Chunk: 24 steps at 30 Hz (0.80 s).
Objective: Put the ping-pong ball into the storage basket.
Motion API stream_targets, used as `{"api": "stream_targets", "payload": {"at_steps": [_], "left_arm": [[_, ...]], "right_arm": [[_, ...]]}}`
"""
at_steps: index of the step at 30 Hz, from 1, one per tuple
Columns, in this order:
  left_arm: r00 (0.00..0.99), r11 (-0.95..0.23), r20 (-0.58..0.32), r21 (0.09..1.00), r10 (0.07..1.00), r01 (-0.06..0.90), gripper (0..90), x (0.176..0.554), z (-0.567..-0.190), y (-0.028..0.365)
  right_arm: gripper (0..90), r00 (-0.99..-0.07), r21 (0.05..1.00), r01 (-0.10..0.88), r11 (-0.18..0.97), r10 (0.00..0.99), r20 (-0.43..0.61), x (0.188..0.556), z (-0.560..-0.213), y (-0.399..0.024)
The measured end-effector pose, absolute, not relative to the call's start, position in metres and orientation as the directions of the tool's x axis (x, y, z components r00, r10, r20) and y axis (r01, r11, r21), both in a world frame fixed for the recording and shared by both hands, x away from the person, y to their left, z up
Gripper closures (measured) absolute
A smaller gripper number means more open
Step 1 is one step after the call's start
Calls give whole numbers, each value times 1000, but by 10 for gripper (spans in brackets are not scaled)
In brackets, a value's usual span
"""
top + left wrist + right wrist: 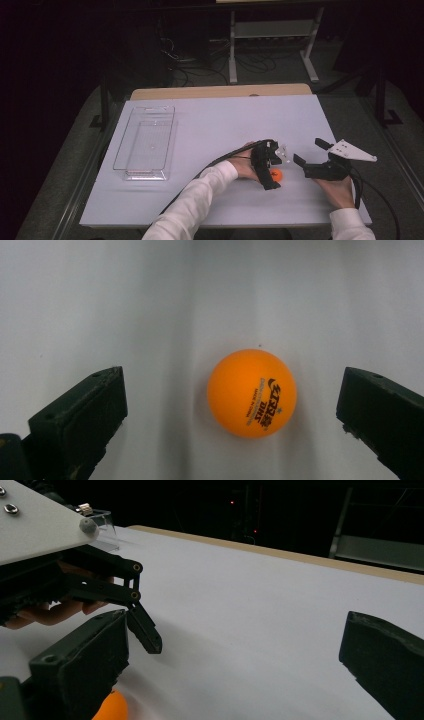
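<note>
Orange and printed with dark lettering, a table tennis ball point(251, 393) rests on the white surface point(215, 125) between the jaws of the left tool point(270, 172), which stand spread on either side of it without touching it. In the high view the ball point(276, 174) lies toward the near right part of the surface, with the left hand point(245, 165) reaching across to it. The right tool point(311, 152) hovers just beside, to the right, its jaws also spread wide and holding nothing; a grey three-cornered plate point(354, 150) sits on top of it. In the right gripper view an edge of the ball point(112, 707) peeks out behind the nearer jaw. A clear plastic tray point(146, 142) lies well apart at the surface's left side.
</note>
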State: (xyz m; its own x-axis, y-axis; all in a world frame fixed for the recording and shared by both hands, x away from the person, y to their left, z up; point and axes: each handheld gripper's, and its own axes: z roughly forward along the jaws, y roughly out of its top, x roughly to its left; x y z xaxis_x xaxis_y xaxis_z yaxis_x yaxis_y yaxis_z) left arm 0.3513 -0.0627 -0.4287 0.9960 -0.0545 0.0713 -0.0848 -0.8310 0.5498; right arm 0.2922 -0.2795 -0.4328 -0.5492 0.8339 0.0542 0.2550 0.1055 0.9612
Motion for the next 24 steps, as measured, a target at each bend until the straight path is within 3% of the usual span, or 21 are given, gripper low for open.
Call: {"api": "stream_targets", "payload": {"at_steps": [5, 14, 24], "left_arm": [[997, -832, 60, 548, -54, -79, 9, 352, -430, -63], [996, -835, 50, 543, -77, -92, 105, 350, -431, -63], [996, -826, 40, 557, -79, -88, 277, 351, -428, -61]], "right_arm": [[0, -549, 961, 255, 106, 834, 53, 292, -433, -280], [0, -550, 961, 255, 107, 833, 54, 292, -433, -280], [0, -551, 961, 253, 107, 833, 52, 292, -433, -281]]}}
